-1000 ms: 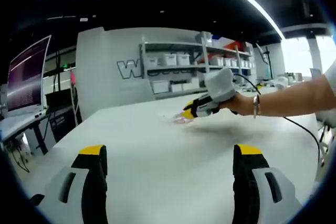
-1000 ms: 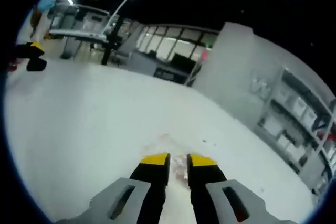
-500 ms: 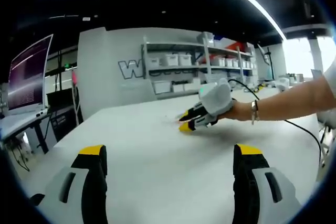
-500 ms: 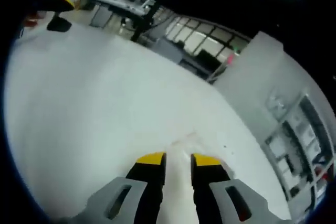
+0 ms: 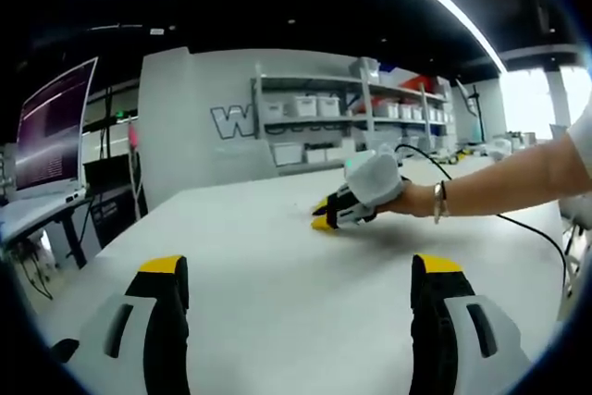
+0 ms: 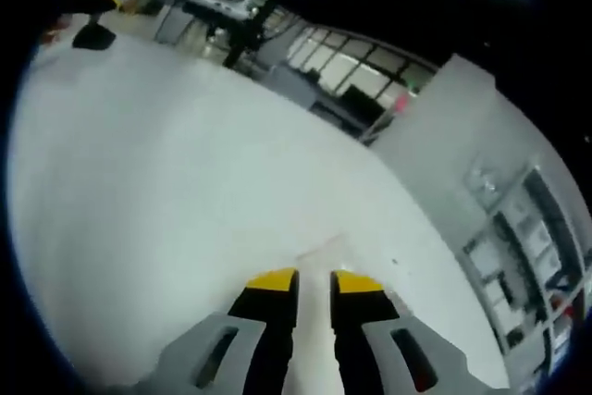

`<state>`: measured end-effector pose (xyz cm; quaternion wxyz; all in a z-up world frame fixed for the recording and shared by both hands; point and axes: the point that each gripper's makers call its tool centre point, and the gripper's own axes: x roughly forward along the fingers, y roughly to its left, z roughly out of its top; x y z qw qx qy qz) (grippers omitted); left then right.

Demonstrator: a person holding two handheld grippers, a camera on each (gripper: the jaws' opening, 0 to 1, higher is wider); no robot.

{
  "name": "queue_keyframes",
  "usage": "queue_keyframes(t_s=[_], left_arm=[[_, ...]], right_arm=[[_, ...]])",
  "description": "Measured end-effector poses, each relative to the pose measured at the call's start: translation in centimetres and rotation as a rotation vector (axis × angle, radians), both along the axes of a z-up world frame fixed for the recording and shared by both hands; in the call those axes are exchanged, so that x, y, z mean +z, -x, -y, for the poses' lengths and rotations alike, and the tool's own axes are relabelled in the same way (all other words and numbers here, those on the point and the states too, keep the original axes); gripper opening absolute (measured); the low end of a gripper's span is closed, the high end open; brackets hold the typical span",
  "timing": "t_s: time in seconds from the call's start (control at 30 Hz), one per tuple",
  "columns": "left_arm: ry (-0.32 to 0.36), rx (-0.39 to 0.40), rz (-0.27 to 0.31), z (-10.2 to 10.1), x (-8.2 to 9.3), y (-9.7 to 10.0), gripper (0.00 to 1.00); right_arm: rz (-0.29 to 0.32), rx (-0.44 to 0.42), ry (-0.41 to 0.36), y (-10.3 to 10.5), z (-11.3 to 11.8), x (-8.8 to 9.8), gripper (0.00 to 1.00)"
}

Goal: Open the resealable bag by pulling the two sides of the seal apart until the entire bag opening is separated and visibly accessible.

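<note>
The clear resealable bag lies flat on the white table, faint and hard to make out, reaching from between my right gripper's jaws to just past their tips. My right gripper has its yellow-tipped jaws drawn close with only a narrow slit, pinching the bag's near edge. In the left gripper view that right gripper rests low on the table, held by a hand, and hides the bag. My left gripper hovers over the near table with its jaws wide apart and nothing between them. It also appears far off.
A cable trails over the table behind the person's forearm. Shelves with white bins stand past the far edge. A monitor and desk sit to the left. Windows and desks lie beyond the table.
The right gripper has slid left and lower across the table in the left gripper view; the pinkish bag patch seen beside it a second ago is now covered. The left gripper stayed put.
</note>
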<state>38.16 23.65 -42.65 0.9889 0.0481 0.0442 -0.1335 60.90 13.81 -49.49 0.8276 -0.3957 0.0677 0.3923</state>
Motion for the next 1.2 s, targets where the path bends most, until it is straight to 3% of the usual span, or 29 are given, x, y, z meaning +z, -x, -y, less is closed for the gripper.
queue_keyframes(t_s=[0.27,0.43,0.7,0.9,1.2], left_arm=[[0.002,0.003,-0.001,-0.2,0.0,0.1,0.98],[0.002,0.001,0.003,-0.2,0.2,0.0,0.98],[-0.004,-0.012,0.010,0.4,0.8,-0.1,0.98],[-0.007,-0.015,0.027,0.7,1.6,0.2,0.98],[-0.014,-0.024,0.043,1.4,2.2,0.9,0.98]], right_arm=[[-0.023,-0.023,-0.066,-0.6,0.2,0.4,0.00],[-0.089,-0.092,-0.250,-1.4,1.4,2.6,0.00],[-0.101,-0.183,-0.497,-2.6,5.3,8.0,0.00],[-0.091,-0.208,-0.583,-2.3,8.0,10.8,0.00],[-0.062,-0.190,-0.633,-1.0,9.3,13.3,0.00]])
